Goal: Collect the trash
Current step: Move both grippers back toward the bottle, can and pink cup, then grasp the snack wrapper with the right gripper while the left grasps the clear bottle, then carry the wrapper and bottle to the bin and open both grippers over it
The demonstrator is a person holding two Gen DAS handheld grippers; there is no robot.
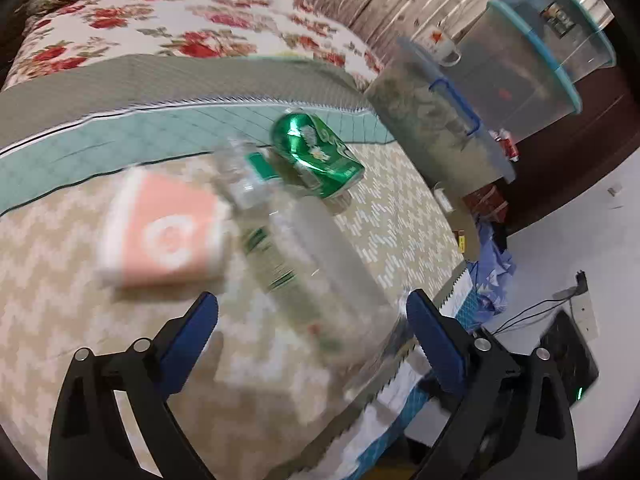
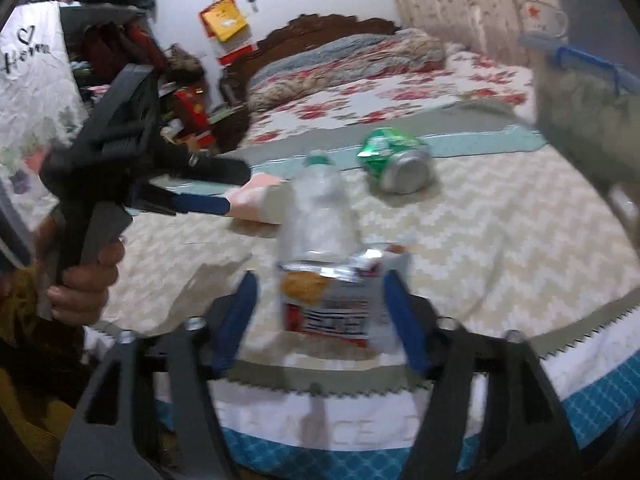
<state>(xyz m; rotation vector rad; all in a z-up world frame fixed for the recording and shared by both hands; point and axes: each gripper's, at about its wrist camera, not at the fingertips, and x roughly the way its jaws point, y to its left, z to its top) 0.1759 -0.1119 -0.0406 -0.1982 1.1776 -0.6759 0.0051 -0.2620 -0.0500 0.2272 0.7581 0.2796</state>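
Observation:
On the bed lie a crushed green can (image 1: pixel 320 154), a clear plastic bottle (image 1: pixel 288 224) with a green cap, and a pink paper cup (image 1: pixel 164 232) on its side. My left gripper (image 1: pixel 312 308) is open, its blue pads either side of the bottle's near end, not touching. In the right wrist view a snack wrapper (image 2: pixel 332 300) lies at the bed's near edge between the open fingers of my right gripper (image 2: pixel 320 284). The bottle (image 2: pixel 320 216) lies just behind it, the can (image 2: pixel 396 160) farther back, the cup (image 2: pixel 260 200) to the left. The left gripper (image 2: pixel 212 186) shows at left, open.
A beige zigzag blanket (image 1: pixel 60 280) covers the bed, with a floral quilt (image 1: pixel 160 24) behind. Clear storage bins (image 1: pixel 520 60) with blue rims stand at the right, a mug (image 1: pixel 440 44) on one. Cluttered shelves (image 2: pixel 120 40) stand at left. Floor with cables (image 1: pixel 560 312) lies beyond the bed edge.

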